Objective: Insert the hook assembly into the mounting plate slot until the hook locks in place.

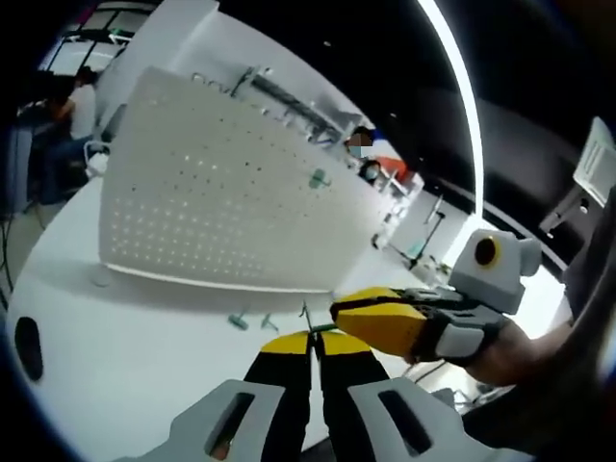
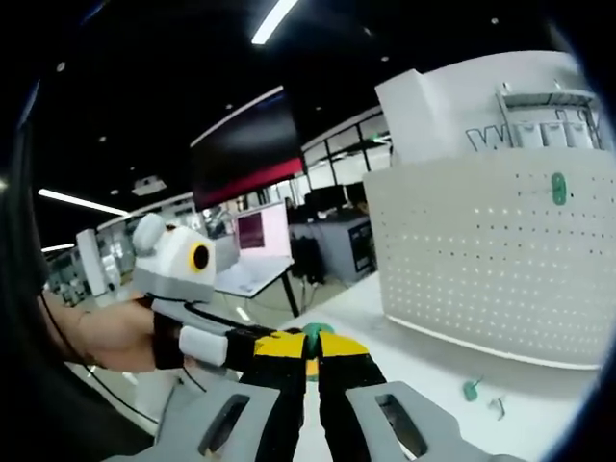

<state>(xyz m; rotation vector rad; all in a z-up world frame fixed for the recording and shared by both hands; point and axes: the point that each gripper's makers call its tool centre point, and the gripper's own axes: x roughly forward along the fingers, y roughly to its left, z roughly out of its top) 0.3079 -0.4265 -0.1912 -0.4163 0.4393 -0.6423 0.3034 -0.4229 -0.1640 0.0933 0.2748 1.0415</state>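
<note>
Both pairs of jaws are pinched together; the right gripper (image 2: pixel 310 348) grips a small green hook assembly (image 2: pixel 316 332), and the left gripper (image 1: pixel 313 339) meets it tip to tip. The perforated mounting plate (image 1: pixel 221 197) stands far on the white desk (image 1: pixel 144 332), one green hook (image 2: pixel 558 188) already mounted. Best to line the hook squarely with a slot before pushing. Spare hooks (image 1: pixel 239 321) lie on the desk; an office lies beyond.

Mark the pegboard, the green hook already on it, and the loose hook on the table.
pegboard (image 1: pixel 202 207), left gripper view, perforated face
mounted hook (image 2: pixel 558 188), right gripper view, green body
loose hook (image 2: pixel 470 390), right gripper view, green end
</note>
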